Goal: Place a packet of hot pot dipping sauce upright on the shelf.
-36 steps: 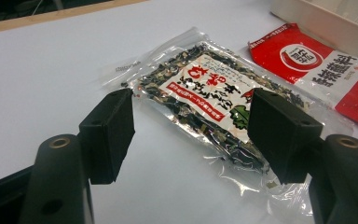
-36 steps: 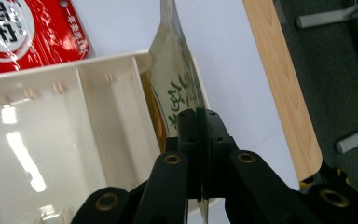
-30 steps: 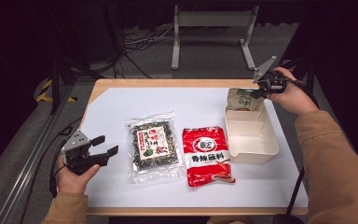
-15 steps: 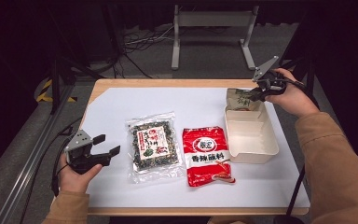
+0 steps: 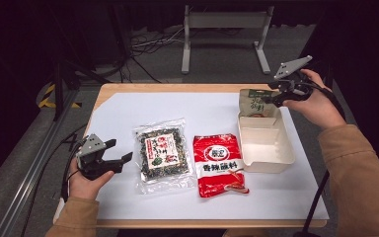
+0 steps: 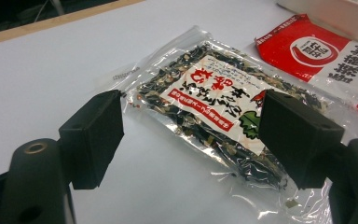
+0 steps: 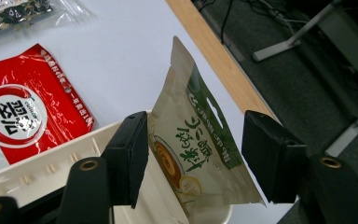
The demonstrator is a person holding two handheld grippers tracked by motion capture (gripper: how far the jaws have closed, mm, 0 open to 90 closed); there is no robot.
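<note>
The right gripper (image 5: 271, 95) has lifted slightly off the green pouch (image 5: 254, 103), and its jaws have just been opening; the pouch stands between them, the pads off it. The pouch leans upright at the far end of the tray (image 5: 267, 157), its foot inside. The red packet (image 5: 220, 164) lies just beside the tray, the seaweed bag (image 5: 162, 155) beyond that. Farthest from the tray, the left gripper (image 5: 120, 152) rests with jaws spread, empty, facing the seaweed bag.
</note>
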